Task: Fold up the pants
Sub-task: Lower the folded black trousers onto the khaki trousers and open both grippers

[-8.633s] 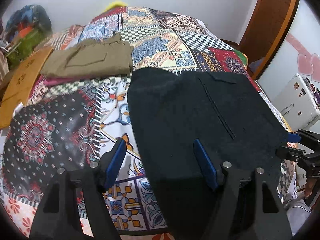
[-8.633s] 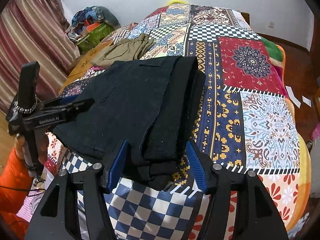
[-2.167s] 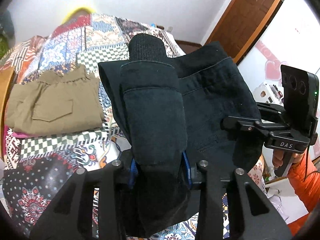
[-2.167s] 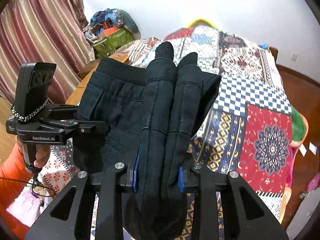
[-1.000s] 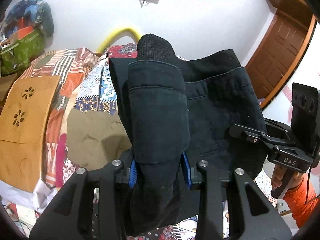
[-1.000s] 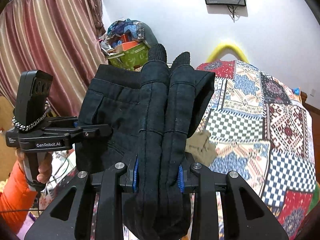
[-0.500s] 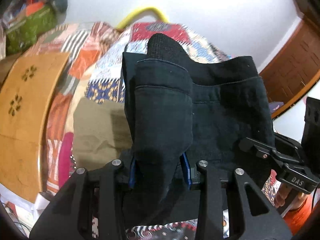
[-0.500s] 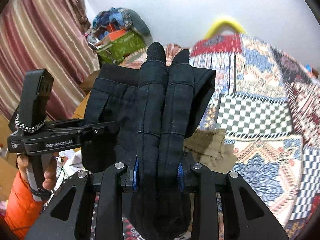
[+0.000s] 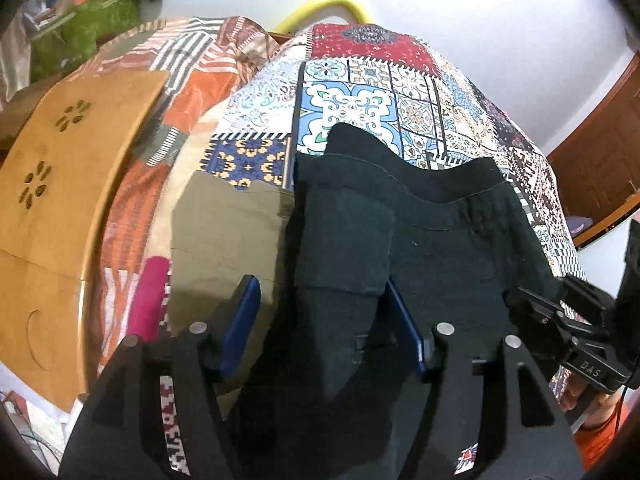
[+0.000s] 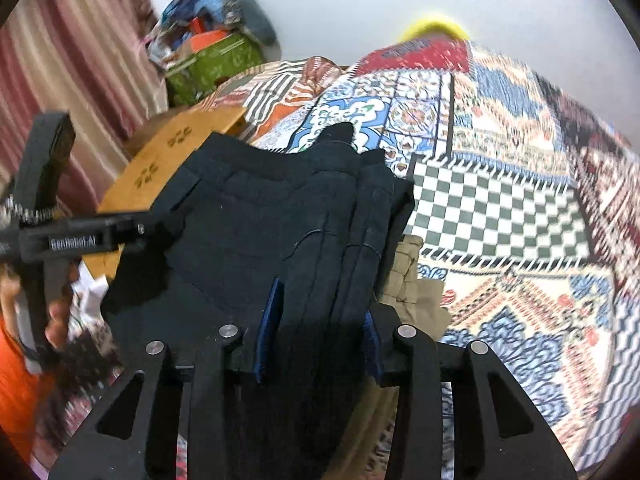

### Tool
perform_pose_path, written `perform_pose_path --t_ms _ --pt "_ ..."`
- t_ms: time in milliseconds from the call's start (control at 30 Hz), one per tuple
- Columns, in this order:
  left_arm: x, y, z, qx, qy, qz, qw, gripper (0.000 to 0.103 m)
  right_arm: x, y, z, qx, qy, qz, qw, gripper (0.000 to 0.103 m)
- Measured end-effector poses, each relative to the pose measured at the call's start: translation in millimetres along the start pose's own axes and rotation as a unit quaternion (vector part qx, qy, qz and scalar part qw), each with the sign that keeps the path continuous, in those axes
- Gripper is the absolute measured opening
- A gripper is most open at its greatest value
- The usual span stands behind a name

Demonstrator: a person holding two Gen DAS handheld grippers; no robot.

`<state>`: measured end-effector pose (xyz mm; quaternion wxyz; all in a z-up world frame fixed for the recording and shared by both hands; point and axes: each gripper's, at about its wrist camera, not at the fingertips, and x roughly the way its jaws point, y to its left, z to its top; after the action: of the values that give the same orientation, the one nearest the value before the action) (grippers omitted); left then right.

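The folded black pants (image 9: 440,240) lie on a folded olive pair (image 9: 224,232) on the patchwork bedspread (image 9: 360,100). My left gripper (image 9: 324,326) straddles their left fold. Its jaws are opening, and the left blue pad (image 9: 244,320) stands clear of the cloth. In the right wrist view the black pants (image 10: 260,220) cover most of the olive pair (image 10: 408,288). My right gripper (image 10: 320,334) has the thick right fold between its pads. Its jaws are also opening, and the left pad (image 10: 270,328) has parted from the fabric.
A curved wooden board (image 9: 60,200) lies along the bed's left side, with a pink cloth (image 9: 148,300) beside it. A green bag with clutter (image 10: 212,60) stands behind it, near a striped curtain (image 10: 60,60). A wooden door (image 9: 600,160) is at the right.
Both grippers came down with the black pants, which now rest on the olive pair. Both pairs of jaws have widened, the left far more, and no longer squeeze the folds.
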<state>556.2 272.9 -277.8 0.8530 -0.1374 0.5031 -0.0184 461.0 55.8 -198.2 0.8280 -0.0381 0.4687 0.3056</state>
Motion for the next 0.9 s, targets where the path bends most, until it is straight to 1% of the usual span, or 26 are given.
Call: perform_pose_path --t_ms 67,100,200,267,367,433,467,533,567,633,733,800,900 --pt "-9 -2 -2 0.007 -0.011 0.017 0.9998 0.064 -10 5 0 -0.013 -0.003 -0.007 1.000 0.036" --pt "-16 -3 -3 0.008 -0.019 0.018 0.9996 0.064 -19 7 0 -0.014 -0.011 -0.010 1.000 0.036" --pt "-40 -3 -8 0.004 -0.055 0.010 0.9984 0.064 -38 11 -2 -0.011 -0.036 -0.007 0.999 0.038" --pt "-55 -8 -14 0.012 -0.073 0.008 0.9972 0.064 -54 16 -8 -0.021 -0.063 -0.020 0.998 0.039" --pt "-66 -23 -24 0.042 -0.090 0.019 0.9949 0.064 -61 29 -11 -0.043 -0.084 -0.027 0.995 0.039" --pt "-67 -36 -35 0.075 -0.097 0.035 0.9918 0.064 -58 39 -14 -0.070 -0.079 -0.026 0.994 0.039" --pt "-65 -41 -39 0.088 -0.099 0.042 0.9903 0.063 -53 42 -15 -0.080 -0.069 -0.023 0.994 0.039" --pt "-56 -51 -47 0.112 -0.098 0.060 0.9870 0.056 -38 43 -14 -0.084 -0.053 -0.015 0.995 0.039" --pt "-50 -53 -49 0.119 -0.093 0.065 0.9863 0.054 -31 42 -16 -0.082 -0.043 -0.013 0.996 0.039" --pt "-38 -53 -53 0.121 -0.081 0.068 0.9870 0.049 -18 36 -21 -0.071 -0.028 -0.010 0.997 0.039" --pt "-16 -46 -54 0.108 -0.054 0.080 0.9895 0.046 -2 25 -27 -0.056 -0.006 -0.009 0.998 0.039" --pt "-9 -41 -55 0.095 -0.048 0.078 0.9913 0.046 -6 24 -28 -0.055 -0.008 -0.007 0.998 0.039" --pt "-19 -40 -58 0.078 -0.063 0.070 0.9925 0.046 -23 28 -28 -0.045 -0.029 -0.003 0.999 0.039"
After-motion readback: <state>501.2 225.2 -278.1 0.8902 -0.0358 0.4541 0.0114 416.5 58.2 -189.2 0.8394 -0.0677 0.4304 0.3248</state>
